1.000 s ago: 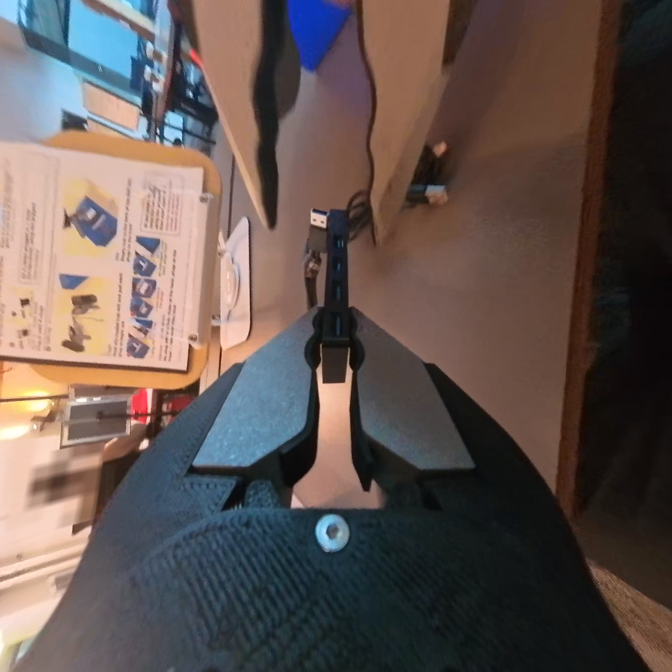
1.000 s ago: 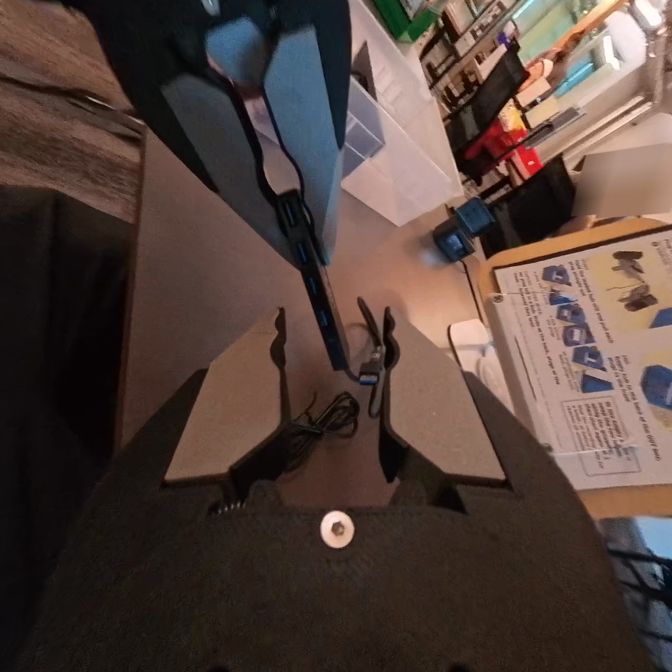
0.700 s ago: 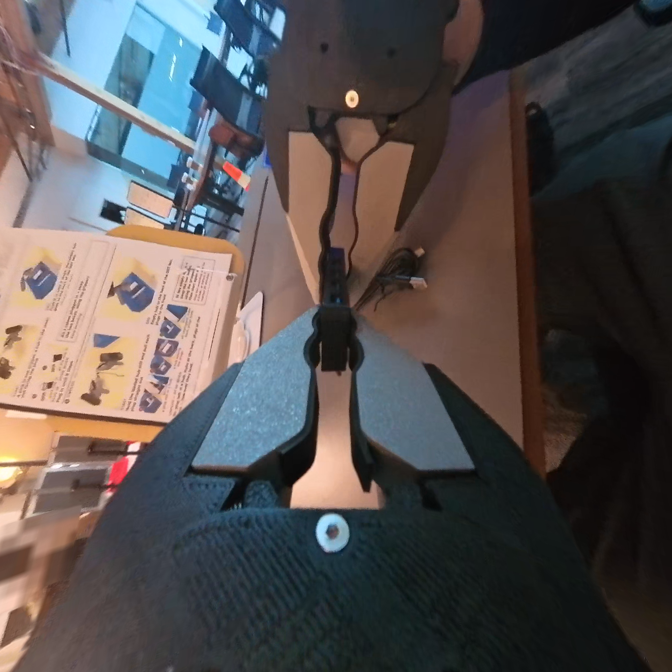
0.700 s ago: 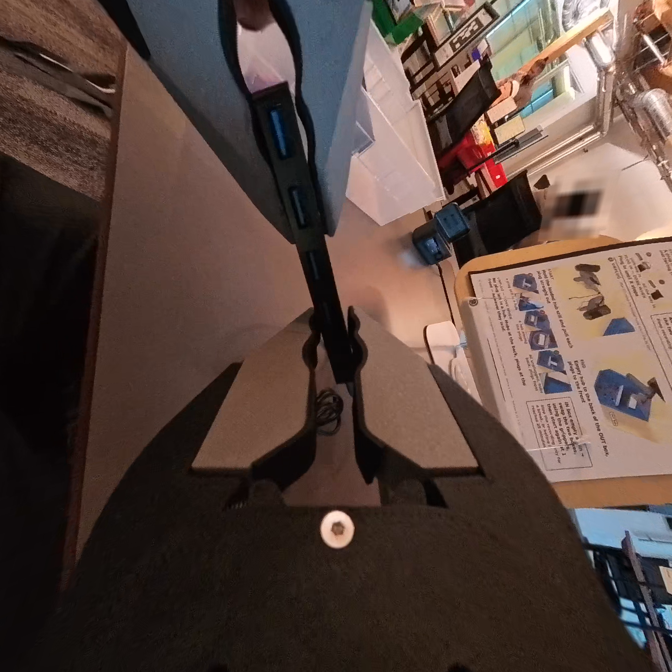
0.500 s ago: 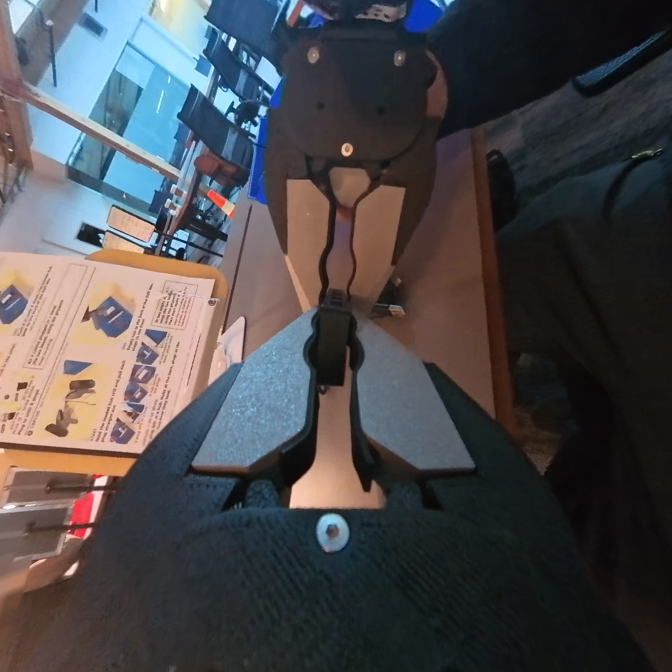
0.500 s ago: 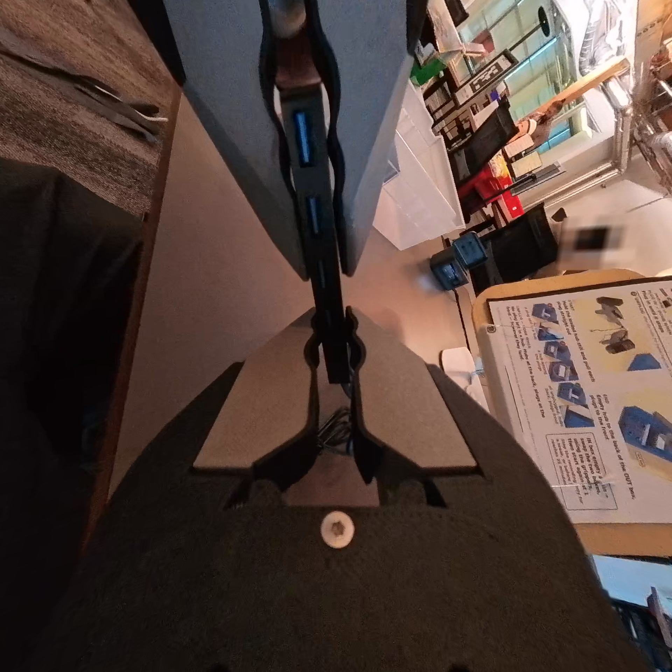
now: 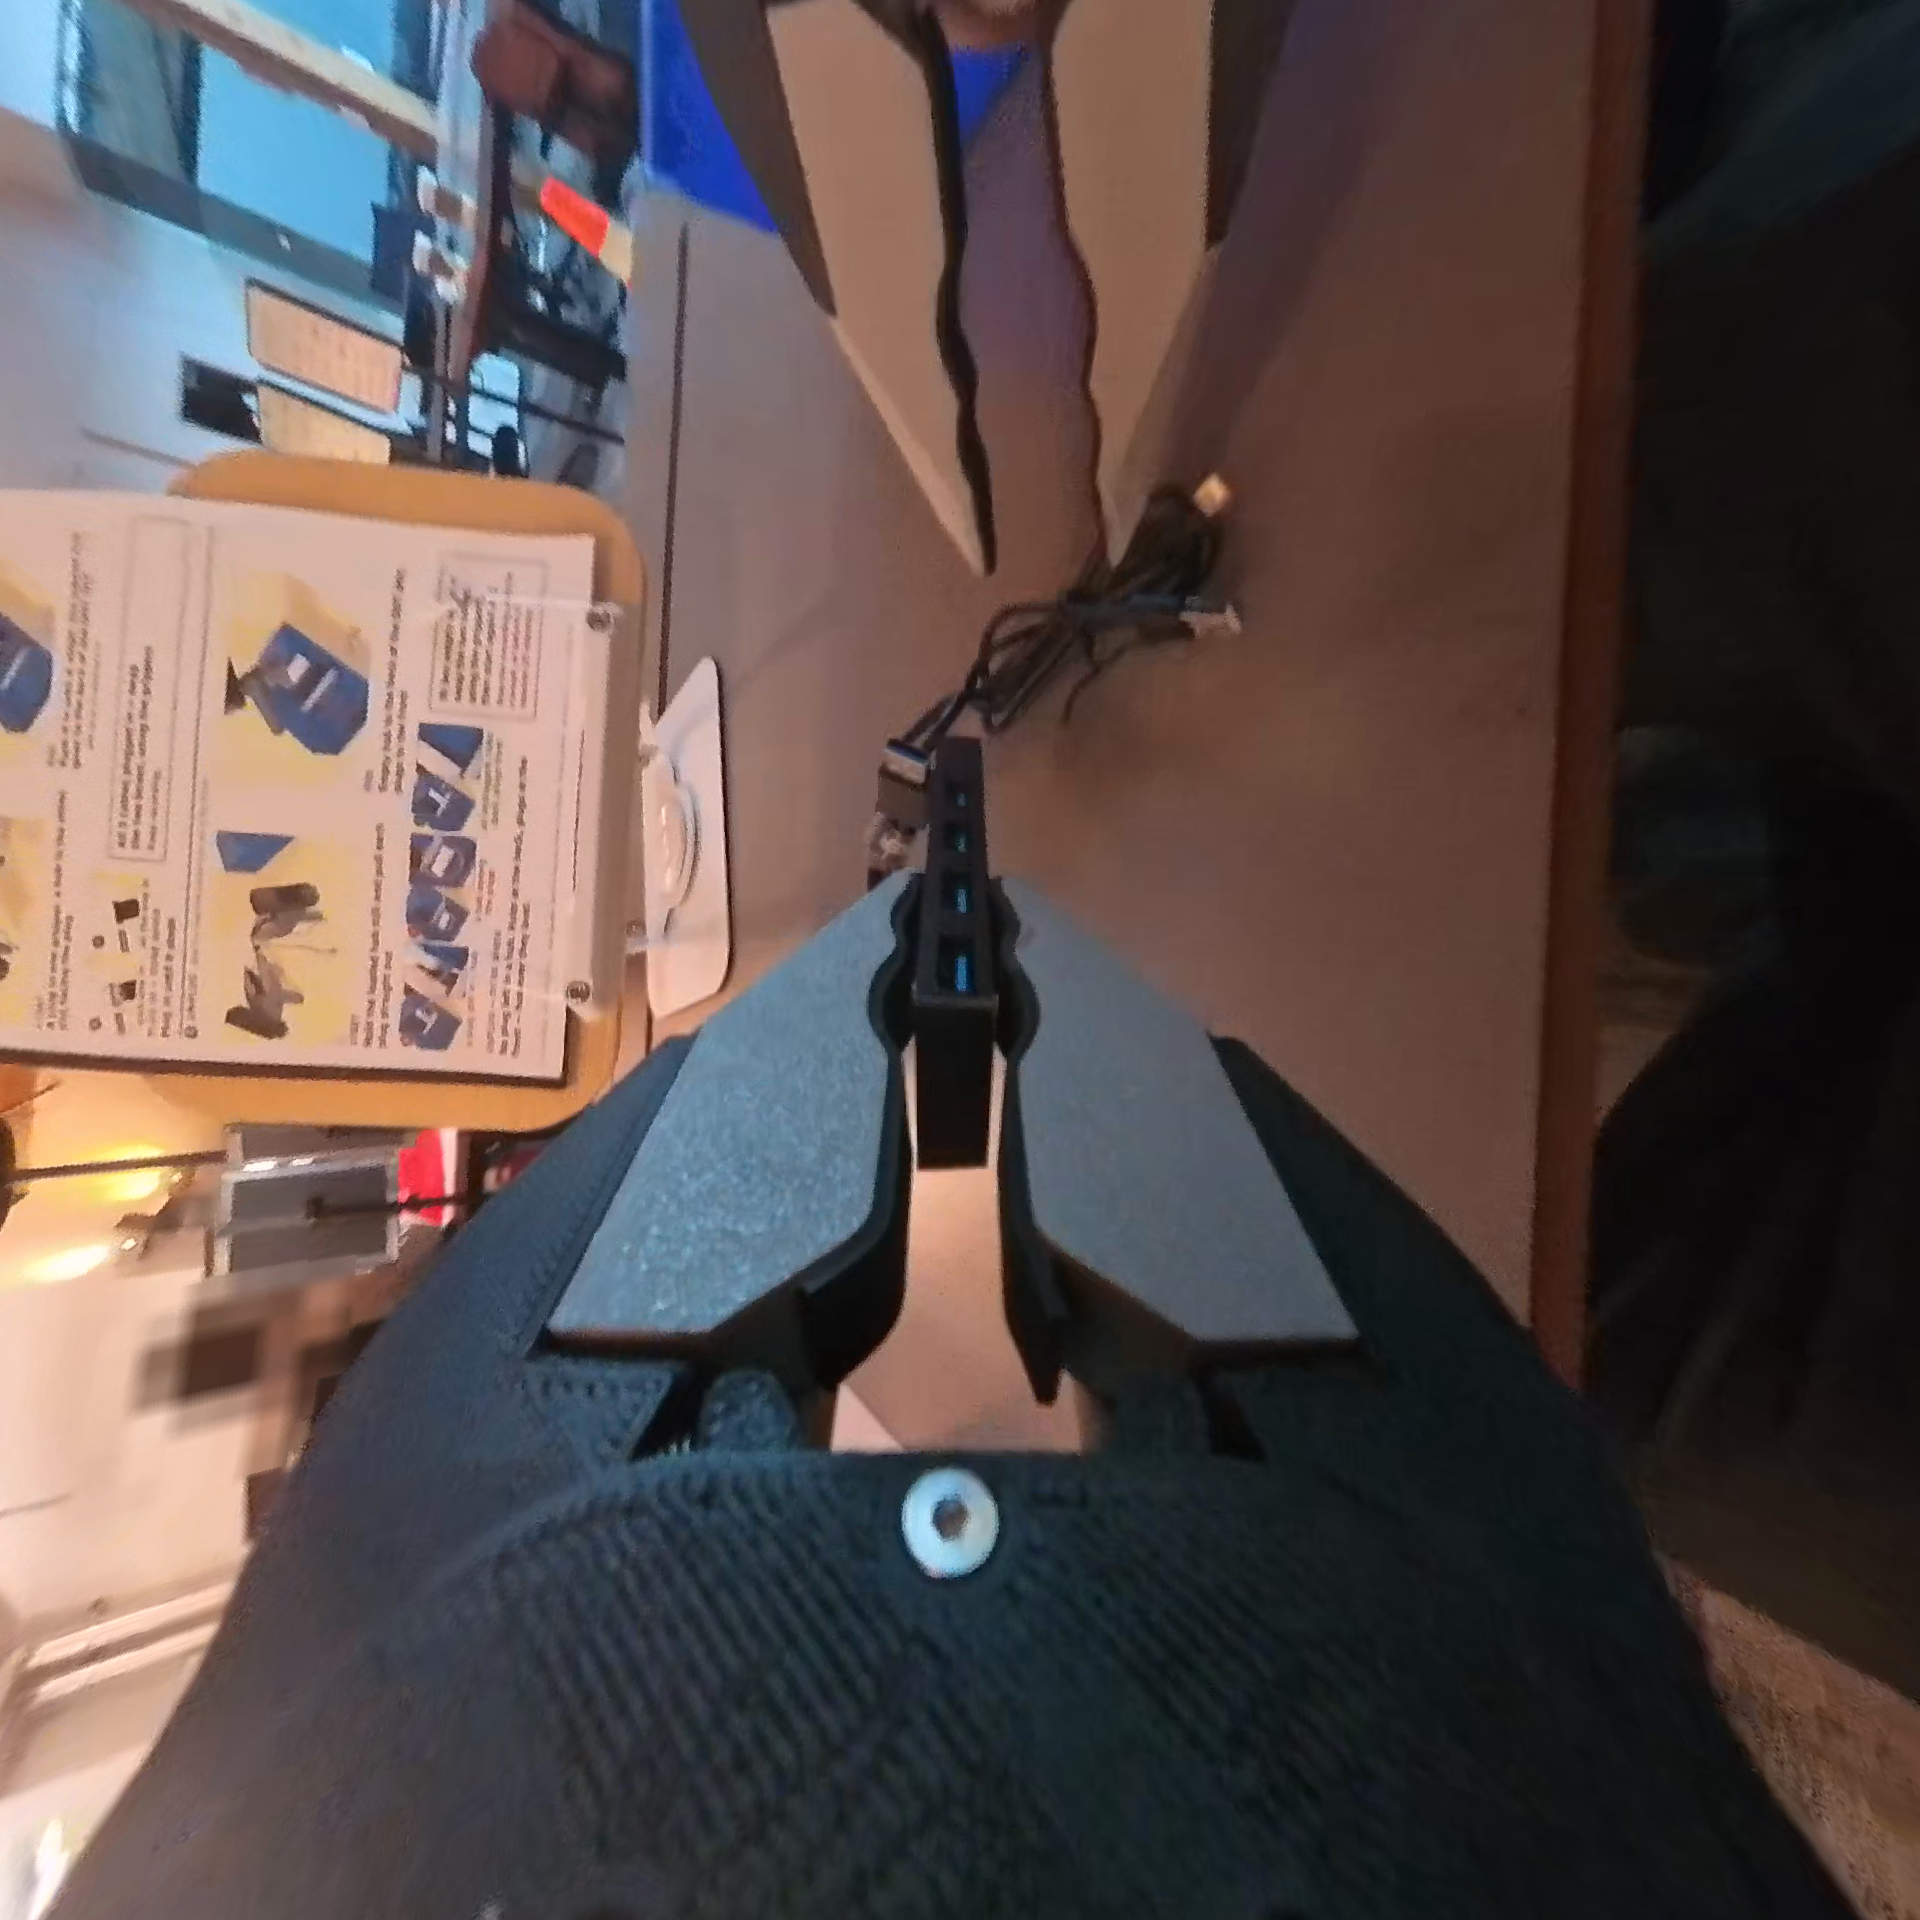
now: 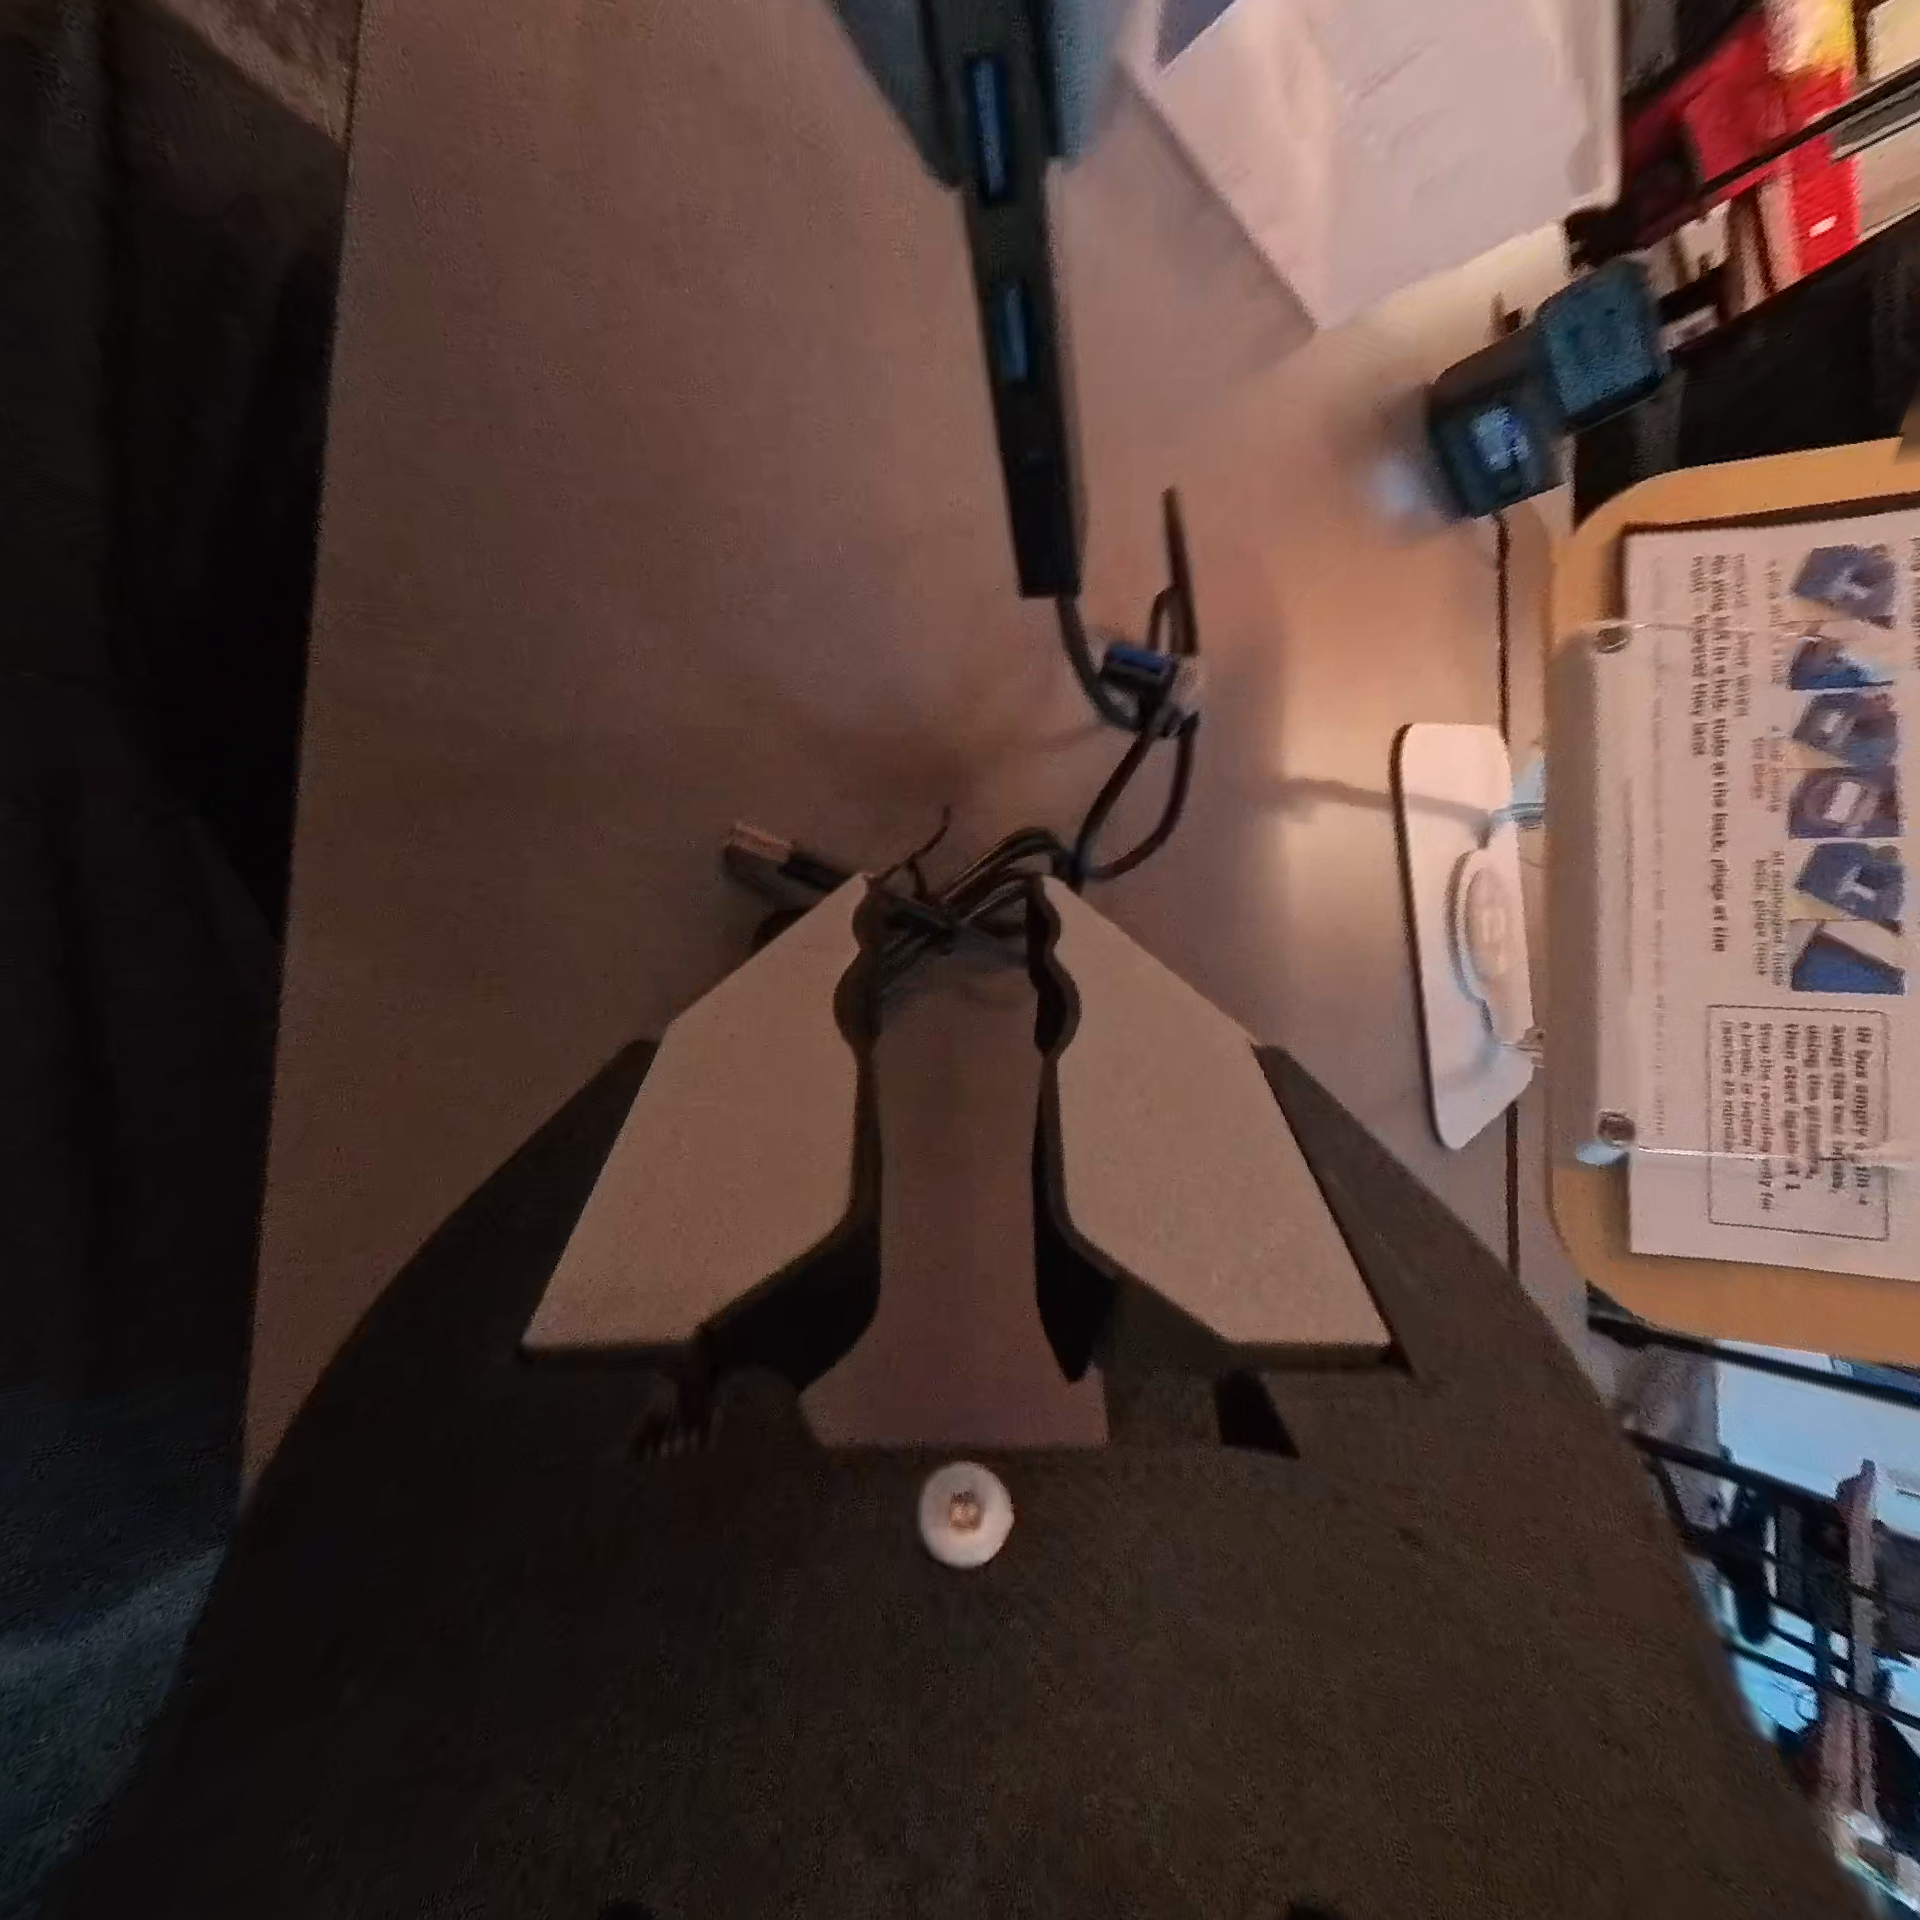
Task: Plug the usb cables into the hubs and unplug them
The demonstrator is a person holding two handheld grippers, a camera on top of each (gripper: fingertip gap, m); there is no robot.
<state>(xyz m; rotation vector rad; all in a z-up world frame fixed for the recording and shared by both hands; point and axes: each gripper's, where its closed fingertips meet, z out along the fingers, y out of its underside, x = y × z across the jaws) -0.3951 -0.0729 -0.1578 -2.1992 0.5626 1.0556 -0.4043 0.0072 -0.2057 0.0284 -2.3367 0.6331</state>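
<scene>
Clamping the near end of a slim black hub (image 7: 954, 997), the left gripper (image 7: 956, 966) is seen with its flat grey, finely grained fingers (image 7: 769, 1122) pressed against the hub's two sides. The hub is a long, narrow bar with a row of blue-lined ports along its upper face, and it is held above the smooth tan table (image 7: 1351, 727). At its far end a short black lead curls back to a blue-tipped plug (image 7: 902, 764).

The right gripper (image 8: 951, 914) is shown with its fingers (image 8: 727, 1143) apart and nothing gripped; a tangled bundle of thin black cables (image 8: 956, 894) lies on the table at its fingertips, with a metal plug (image 8: 764, 844) sticking out to the left.

Half a second earlier the right gripper was closed on the hub's far end; that end has since been released, and the gripper has been brought down to the cable bundle. The left gripper's hold on the hub is unchanged.

To the right in the right wrist view, a printed sheet is fixed on a rounded wooden board (image 8: 1579, 935), with a white coaster-like pad (image 8: 1455, 914) just beside it.
</scene>
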